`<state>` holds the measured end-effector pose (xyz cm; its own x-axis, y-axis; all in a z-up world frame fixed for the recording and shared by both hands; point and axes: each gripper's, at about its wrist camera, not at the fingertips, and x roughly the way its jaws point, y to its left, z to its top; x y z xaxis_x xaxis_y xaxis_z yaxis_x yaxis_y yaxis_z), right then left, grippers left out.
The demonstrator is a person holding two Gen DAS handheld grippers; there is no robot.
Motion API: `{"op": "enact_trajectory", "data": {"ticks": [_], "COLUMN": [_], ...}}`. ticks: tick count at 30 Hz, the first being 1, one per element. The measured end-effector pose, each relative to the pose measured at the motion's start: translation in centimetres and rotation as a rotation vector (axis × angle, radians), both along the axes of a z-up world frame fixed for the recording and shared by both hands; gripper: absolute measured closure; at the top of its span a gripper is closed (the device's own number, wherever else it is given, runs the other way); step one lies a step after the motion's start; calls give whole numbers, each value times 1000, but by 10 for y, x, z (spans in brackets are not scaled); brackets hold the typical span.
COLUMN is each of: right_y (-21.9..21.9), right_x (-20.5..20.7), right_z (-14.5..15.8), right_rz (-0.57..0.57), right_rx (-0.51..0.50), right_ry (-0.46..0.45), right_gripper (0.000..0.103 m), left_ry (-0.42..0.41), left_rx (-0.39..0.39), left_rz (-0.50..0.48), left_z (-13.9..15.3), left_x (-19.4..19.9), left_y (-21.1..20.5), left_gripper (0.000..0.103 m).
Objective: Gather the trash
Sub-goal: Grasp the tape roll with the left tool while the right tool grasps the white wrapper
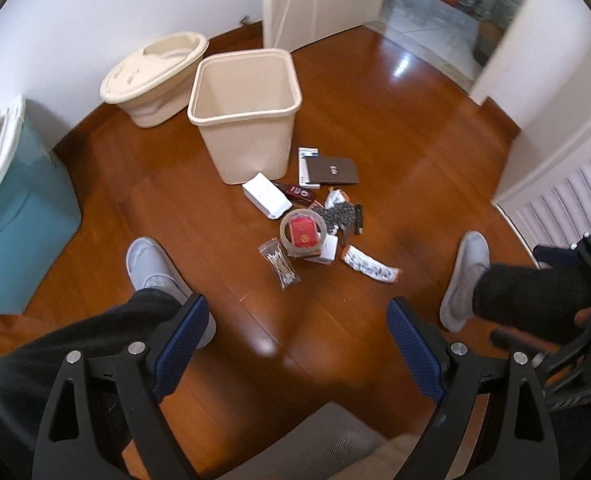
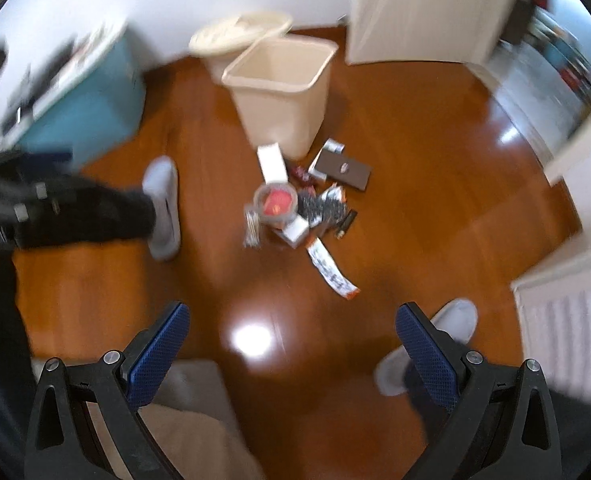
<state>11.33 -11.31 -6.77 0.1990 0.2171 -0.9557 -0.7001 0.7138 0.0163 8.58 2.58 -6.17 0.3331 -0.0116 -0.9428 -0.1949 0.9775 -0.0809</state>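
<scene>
Lying beyond open jaws: trash point(image 1: 315, 220).

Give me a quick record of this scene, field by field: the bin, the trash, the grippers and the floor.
bin: open beige bin, upright, looks empty
lid: lidded beige container behind the bin
trash: small pile on the floor in front of the bin, including a tape roll, a white box, a bag of cotton swabs
left hand-held gripper: open, holding nothing
right hand-held gripper: open, holding nothing
floor: glossy wooden floor
</scene>
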Motion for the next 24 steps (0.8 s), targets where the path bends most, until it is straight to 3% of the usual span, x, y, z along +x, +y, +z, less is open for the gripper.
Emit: {"op": "enact_trajectory", "data": {"ticks": [5,10,13,19,24], "right_y": [35,47,48,49,38], "right_x": [56,95,111,138,158], "right_z": [-76,-165,-206,-284,-325], "right_rz": [126,197,207,204,123], "right_rx": [-198,-283,-290,-292,-250], "right_ry": [112,219,254,312,391], "right_gripper": [0,0,0,0,0], "left_ry": [87,261,317,433,460], "left_rx": [-119,-234,-271,-366,-321], "left_rz": [180,373,455,476,455], "left_z": [-53,-147,-196,-269,-303], "left_x": [51,84,98,135,156], "left_y": [27,58,73,79,81], "left_gripper": [12,12,25,25,25]}}
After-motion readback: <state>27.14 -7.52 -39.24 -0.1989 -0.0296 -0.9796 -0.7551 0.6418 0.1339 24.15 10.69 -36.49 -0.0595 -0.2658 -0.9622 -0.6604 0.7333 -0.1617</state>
